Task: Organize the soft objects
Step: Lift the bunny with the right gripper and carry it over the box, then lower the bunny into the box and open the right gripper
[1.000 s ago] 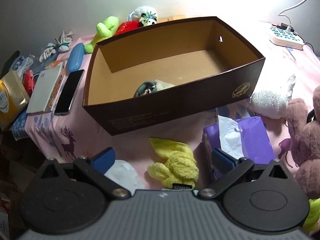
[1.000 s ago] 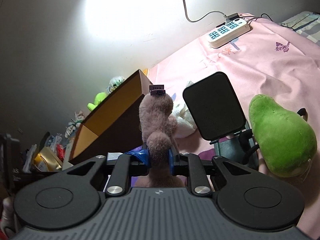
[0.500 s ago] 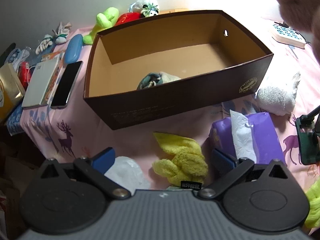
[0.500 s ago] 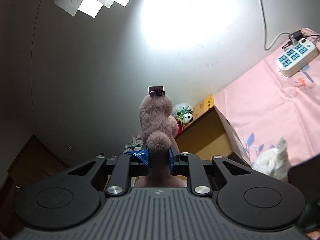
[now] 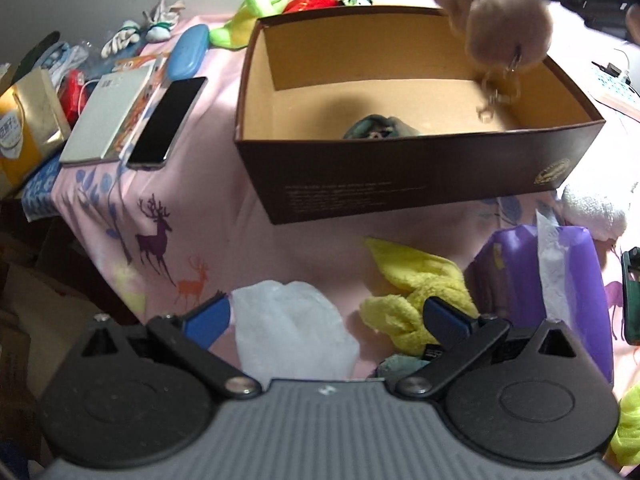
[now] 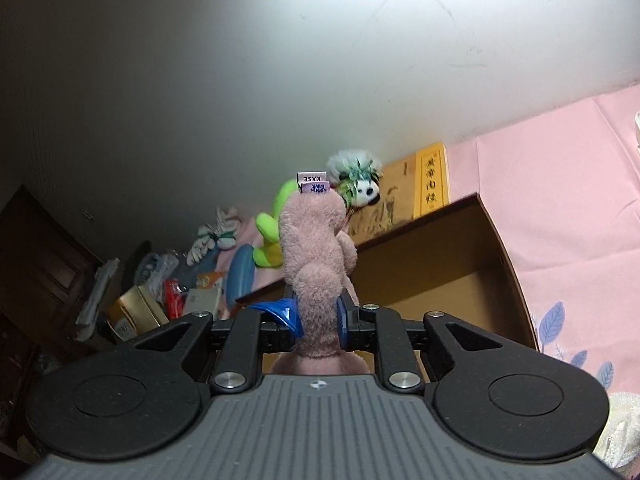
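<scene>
A dark brown cardboard box (image 5: 420, 176) with a tan inside stands open on the pink cloth; a small grey-green soft item (image 5: 376, 128) lies on its floor. My right gripper (image 6: 318, 320) is shut on a pink plush toy (image 6: 316, 256), and in the left wrist view the toy (image 5: 500, 20) hangs over the box's far right corner, a metal keyring dangling from it. My left gripper (image 5: 326, 318) is open and holds nothing, low over a white plastic bag (image 5: 292, 332) and a yellow towel (image 5: 416, 296).
A purple tissue pack (image 5: 560, 280) and a white towel (image 5: 592, 208) lie right of the yellow towel. Left of the box are a phone (image 5: 168, 120), a white book (image 5: 108, 116) and a blue case (image 5: 188, 52). Green and red plush toys (image 5: 264, 4) sit behind the box.
The right gripper swung the pink plush left, from beside the green plush to above the box. The left gripper drifted a little toward the white bag, still open.
</scene>
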The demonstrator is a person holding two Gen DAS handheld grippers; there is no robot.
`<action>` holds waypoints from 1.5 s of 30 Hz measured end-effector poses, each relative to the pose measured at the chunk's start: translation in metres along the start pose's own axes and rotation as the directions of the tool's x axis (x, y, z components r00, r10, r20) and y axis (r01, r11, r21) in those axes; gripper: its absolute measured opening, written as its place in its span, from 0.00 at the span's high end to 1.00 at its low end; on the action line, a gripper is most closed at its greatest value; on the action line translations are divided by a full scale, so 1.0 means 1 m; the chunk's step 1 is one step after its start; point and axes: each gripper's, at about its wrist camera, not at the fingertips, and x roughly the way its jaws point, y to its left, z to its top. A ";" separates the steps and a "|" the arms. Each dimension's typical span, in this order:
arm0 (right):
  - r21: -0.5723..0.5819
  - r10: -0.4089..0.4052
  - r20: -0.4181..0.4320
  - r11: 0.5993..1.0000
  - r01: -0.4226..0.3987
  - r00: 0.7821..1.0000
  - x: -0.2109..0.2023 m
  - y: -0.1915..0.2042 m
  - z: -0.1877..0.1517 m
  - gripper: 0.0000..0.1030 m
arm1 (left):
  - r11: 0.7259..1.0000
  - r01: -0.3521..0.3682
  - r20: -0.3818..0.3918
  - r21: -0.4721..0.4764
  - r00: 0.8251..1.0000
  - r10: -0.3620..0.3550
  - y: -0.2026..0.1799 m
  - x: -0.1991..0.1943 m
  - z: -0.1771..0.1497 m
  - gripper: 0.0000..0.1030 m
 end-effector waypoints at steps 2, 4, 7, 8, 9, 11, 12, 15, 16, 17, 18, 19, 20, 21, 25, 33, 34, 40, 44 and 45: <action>-0.020 -0.045 -0.050 0.999 0.044 0.998 0.018 -0.003 -0.005 1.00 | 1.000 -0.003 0.001 -0.013 1.000 0.003 0.004 0.001 0.001 0.01; -0.042 -0.075 -0.078 0.996 0.072 0.994 0.031 -0.004 -0.011 1.00 | 1.000 0.007 0.002 -0.028 1.000 -0.007 0.008 0.003 0.002 0.01; -0.045 -0.109 -0.095 0.993 0.105 0.989 0.038 0.001 -0.015 1.00 | 0.999 0.023 0.007 -0.035 1.000 -0.023 0.009 0.004 0.005 0.01; -0.055 -0.126 -0.094 0.991 0.121 0.988 0.042 0.002 -0.015 1.00 | 0.999 0.024 0.007 -0.032 1.000 -0.024 0.008 0.005 0.005 0.01; -0.076 -0.145 -0.092 0.987 0.138 0.985 0.045 0.004 -0.015 1.00 | 0.999 0.024 0.006 -0.028 1.000 -0.023 0.007 0.006 0.005 0.01; -0.121 -0.191 -0.104 0.977 0.178 0.976 0.056 0.006 -0.016 1.00 | 0.999 0.024 0.002 -0.022 1.000 -0.024 0.005 0.008 0.006 0.01; -0.133 -0.209 -0.122 0.972 0.193 0.970 0.063 0.006 -0.016 1.00 | 0.999 0.025 0.001 -0.020 1.000 -0.025 0.005 0.009 0.006 0.01; -0.137 -0.238 -0.176 0.967 0.216 0.955 0.075 0.001 -0.018 0.99 | 1.000 0.024 -0.004 -0.019 1.000 -0.024 0.004 0.011 0.008 0.01; -0.126 -0.232 -0.188 0.969 0.211 0.954 0.076 -0.001 -0.018 0.96 | 1.000 0.023 -0.004 -0.019 1.000 -0.023 0.004 0.012 0.008 0.01; -0.111 -0.218 -0.191 0.974 0.200 0.957 0.077 -0.003 -0.018 0.96 | 1.000 0.022 -0.005 -0.020 1.000 -0.022 0.004 0.013 0.009 0.01; -0.104 -0.215 -0.190 0.975 0.198 0.958 0.076 -0.004 -0.018 0.95 | 1.000 0.022 -0.006 -0.019 1.000 -0.022 0.004 0.013 0.009 0.01; -0.103 -0.213 -0.190 0.975 0.196 0.958 0.075 -0.004 -0.018 0.93 | 1.000 0.021 -0.007 -0.019 1.000 -0.021 0.003 0.014 0.010 0.01; -0.103 -0.210 -0.189 0.976 0.194 0.959 0.076 -0.004 -0.018 0.93 | 1.000 0.019 -0.009 -0.019 1.000 -0.019 0.003 0.015 0.010 0.01; -0.107 -0.207 -0.190 0.976 0.190 0.960 0.076 -0.003 -0.017 0.93 | 1.000 0.016 -0.011 -0.019 1.000 -0.017 0.003 0.016 0.011 0.01; -0.114 -0.195 -0.180 0.978 0.176 0.964 0.068 0.001 -0.014 0.92 | 1.000 0.011 -0.012 -0.018 1.000 -0.011 0.003 0.016 0.014 0.01; -0.108 -0.186 -0.158 0.980 0.170 0.970 0.054 0.007 -0.017 0.92 | 1.000 -0.004 -0.004 -0.011 1.000 0.004 0.003 0.011 0.015 0.01; -0.106 -0.183 -0.157 0.980 0.168 0.970 0.052 0.008 -0.018 0.92 | 1.000 -0.006 -0.003 -0.009 1.000 0.006 0.002 0.010 0.015 0.01; -0.096 -0.158 -0.136 0.985 0.145 0.978 0.035 0.014 -0.026 0.92 | 1.000 -0.009 0.006 0.002 1.000 0.009 -0.001 0.005 0.015 0.01; -0.086 -0.143 -0.128 0.987 0.132 0.981 0.023 0.015 -0.033 0.92 | 1.000 -0.013 0.008 0.008 1.000 0.013 -0.004 0.003 0.014 0.01; -0.086 -0.143 -0.123 0.987 0.133 0.982 0.019 0.015 -0.035 0.92 | 1.000 -0.013 0.008 0.008 1.000 0.013 -0.004 0.002 0.014 0.01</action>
